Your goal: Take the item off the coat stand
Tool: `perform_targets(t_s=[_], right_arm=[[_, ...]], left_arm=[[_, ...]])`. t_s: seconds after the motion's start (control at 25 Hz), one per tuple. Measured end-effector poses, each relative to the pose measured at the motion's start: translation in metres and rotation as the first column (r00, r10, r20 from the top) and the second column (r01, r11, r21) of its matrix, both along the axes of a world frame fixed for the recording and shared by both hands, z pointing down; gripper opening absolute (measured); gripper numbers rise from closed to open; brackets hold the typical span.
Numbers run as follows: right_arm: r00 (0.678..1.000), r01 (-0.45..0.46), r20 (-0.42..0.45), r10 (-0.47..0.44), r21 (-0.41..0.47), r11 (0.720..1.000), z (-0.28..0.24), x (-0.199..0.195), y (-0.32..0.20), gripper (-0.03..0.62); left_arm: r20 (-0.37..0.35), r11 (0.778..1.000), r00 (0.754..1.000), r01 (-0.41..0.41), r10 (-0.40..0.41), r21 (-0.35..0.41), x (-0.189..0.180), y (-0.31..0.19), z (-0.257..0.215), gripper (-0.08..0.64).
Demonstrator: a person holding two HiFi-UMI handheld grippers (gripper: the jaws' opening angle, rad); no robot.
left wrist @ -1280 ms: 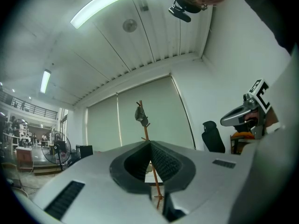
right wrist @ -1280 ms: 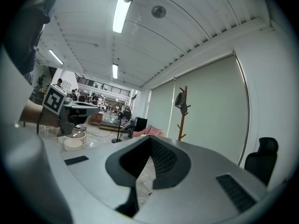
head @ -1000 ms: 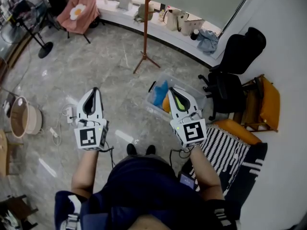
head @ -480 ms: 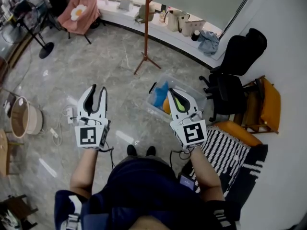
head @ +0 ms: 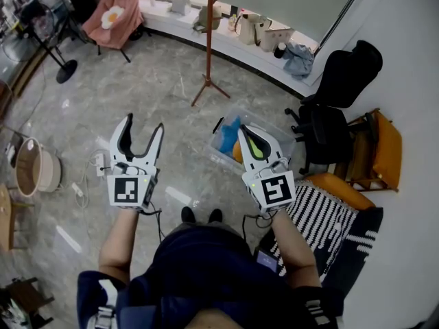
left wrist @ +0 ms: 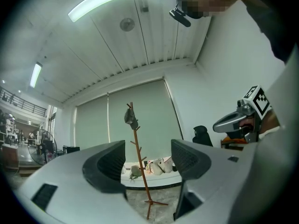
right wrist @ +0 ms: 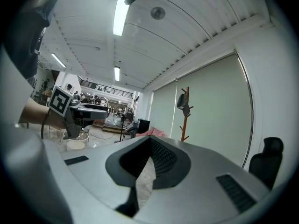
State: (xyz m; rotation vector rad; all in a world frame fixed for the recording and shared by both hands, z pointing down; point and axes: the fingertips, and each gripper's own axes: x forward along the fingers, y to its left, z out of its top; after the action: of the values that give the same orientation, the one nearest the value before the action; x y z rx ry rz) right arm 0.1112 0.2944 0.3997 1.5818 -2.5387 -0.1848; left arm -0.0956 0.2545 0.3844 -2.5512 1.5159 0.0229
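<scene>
The coat stand [head: 209, 40] is a slim reddish-brown wooden pole with short upturned pegs and splayed legs. It stands upright on the grey marbled floor [head: 137, 94], near a curved white ledge [head: 226, 46]. A dark grey item [left wrist: 131, 118] — its kind unclear — hangs at the very top, close against the pole.

Right gripper aimed across the room, jaws closed together on nothing

The right gripper [right wrist: 150, 141] has its pads meeting at the tips with nothing in between. Well past it, the brown coat stand [right wrist: 185, 122] stands upright against a pale roller blind [right wrist: 215, 106], with a dark item [right wrist: 182, 101] hanging near its top. There's a black office chair [right wrist: 266, 155] at the right edge and a strip light [right wrist: 120, 15] overhead.
</scene>
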Motion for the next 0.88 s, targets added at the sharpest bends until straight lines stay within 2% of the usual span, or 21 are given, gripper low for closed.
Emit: perform_targets(t_s=[0.52,0.88], right_arm=[[0.999,0.041,-0.001,-0.041,0.031,0.999,-0.016,0.018,-0.015,0.020],[0.996,0.091,-0.015,-0.091,0.062,0.994,-0.031,0.027,-0.026,0.020]], left_arm=[[0.034,1.000,0.999,-0.008,0.007,0.025,0.021,-0.020,-0.013,0.316],[0.023,0.999,1.000,0.002,-0.004,0.045,0.038,-0.038,-0.026,0.316]])
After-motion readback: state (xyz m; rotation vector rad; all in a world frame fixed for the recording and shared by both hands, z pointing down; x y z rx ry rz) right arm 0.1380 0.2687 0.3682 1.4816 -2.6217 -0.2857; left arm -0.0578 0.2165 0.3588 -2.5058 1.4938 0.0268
